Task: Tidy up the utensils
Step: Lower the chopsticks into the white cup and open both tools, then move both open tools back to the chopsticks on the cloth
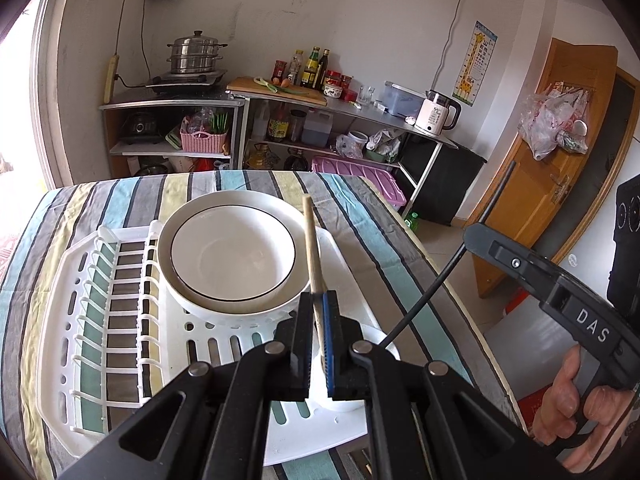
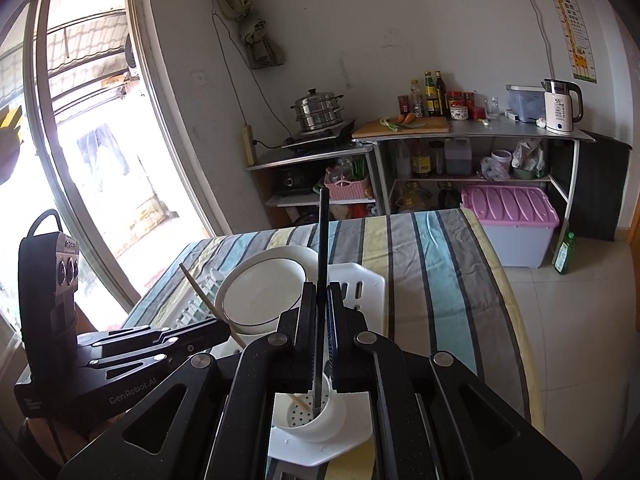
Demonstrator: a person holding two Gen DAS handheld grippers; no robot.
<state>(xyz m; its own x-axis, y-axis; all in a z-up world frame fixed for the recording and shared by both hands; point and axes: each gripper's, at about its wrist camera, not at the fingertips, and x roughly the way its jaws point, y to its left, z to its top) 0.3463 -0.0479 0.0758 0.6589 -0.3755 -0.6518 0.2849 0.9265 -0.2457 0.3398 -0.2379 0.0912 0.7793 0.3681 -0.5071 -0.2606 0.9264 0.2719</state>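
Left gripper (image 1: 318,320) clamps wooden chopstick (image 1: 310,240); right gripper (image 2: 322,320) clamps black chopstick (image 2: 322,248), seemingly over holder cup (image 2: 312,420).

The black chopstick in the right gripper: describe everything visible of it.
The black chopstick is a thin, straight, dark stick, seemingly plastic or lacquered. It stands nearly upright, clamped between the shut jaws of the right gripper. Its lower end sits inside the white perforated utensil cup on the drying rack, beside a wooden chopstick's tip.

The right hand-held gripper (image 2: 322,344) clamps a black chopstick (image 2: 322,264) (upright), its tip inside the white cup (image 2: 316,420).
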